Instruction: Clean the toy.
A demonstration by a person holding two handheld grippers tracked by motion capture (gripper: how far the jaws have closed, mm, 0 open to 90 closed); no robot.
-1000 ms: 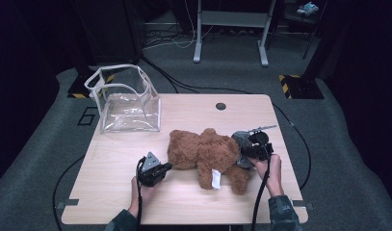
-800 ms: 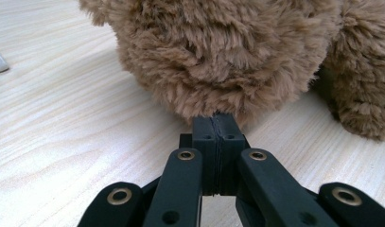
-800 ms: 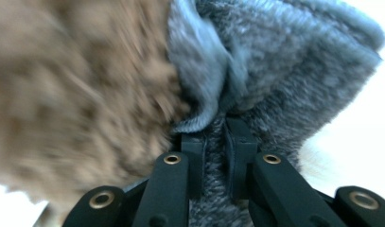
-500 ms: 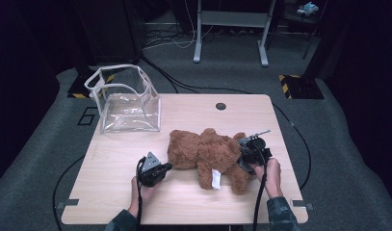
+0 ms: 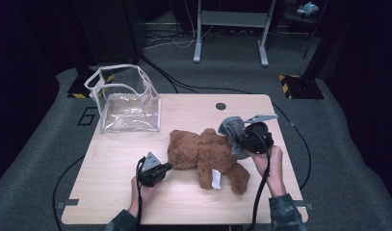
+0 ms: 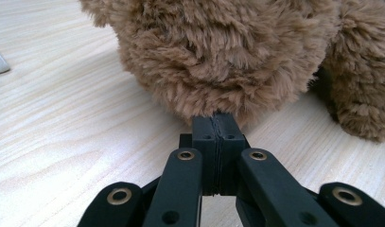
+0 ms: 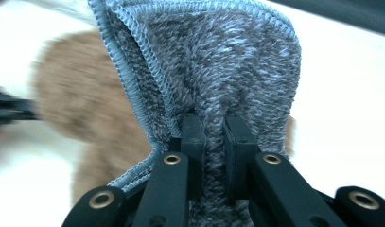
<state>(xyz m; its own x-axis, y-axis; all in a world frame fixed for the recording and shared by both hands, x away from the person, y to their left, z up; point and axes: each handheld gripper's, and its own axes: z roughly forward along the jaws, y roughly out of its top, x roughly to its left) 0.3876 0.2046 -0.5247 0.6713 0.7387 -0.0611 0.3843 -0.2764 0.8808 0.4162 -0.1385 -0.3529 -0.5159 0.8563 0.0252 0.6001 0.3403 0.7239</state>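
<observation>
Two claws, two grips: the left gripper (image 6: pixel 217 130) is pinched tight on fur of the teddy bear (image 5: pixel 205 154) directly ahead; the right gripper (image 7: pixel 213 127) clamps the grey cloth (image 7: pixel 218 61), bear beyond. Lift the cloth clear, steady

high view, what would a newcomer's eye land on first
A brown teddy bear lies mid-table between two hand-held grippers. The right gripper is shut on a grey knitted cloth, lifted beside the bear. The left gripper presses shut against the bear's fur; a clear plastic bag stands at the far left corner.
</observation>
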